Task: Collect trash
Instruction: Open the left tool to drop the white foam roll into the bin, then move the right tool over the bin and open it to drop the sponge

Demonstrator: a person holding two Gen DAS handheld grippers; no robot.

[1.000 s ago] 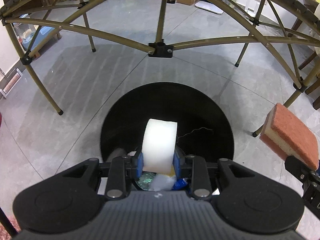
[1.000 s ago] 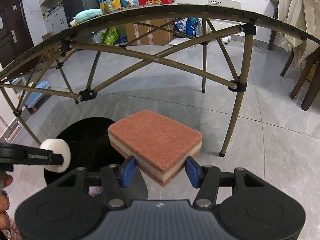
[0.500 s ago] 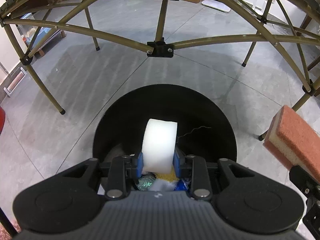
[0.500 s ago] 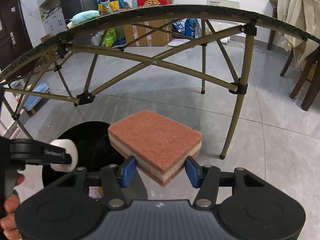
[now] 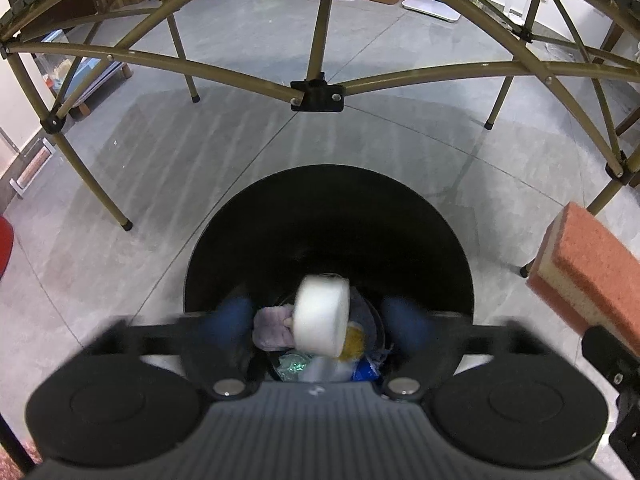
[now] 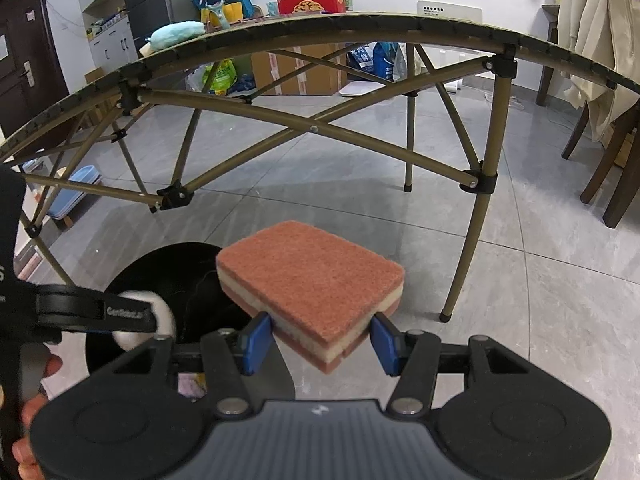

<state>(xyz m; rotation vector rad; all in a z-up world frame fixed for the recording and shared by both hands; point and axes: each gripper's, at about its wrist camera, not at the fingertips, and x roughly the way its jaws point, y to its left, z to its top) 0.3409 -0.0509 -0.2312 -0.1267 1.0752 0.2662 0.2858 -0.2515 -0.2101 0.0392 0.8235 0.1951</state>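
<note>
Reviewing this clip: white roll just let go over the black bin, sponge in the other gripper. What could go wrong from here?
1. The left gripper has just been opening; the white roll sits loose between its fingers above the black bin, tilted, so it might clip a finger on the way down.
2. The right gripper holds the sponge by one corner, off to the bin's side; it could slip out onto the floor.

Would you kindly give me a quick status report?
Left gripper jaws just opened; white roll dropping into black bin. Right gripper shut on sponge. Nothing in the way.
</note>
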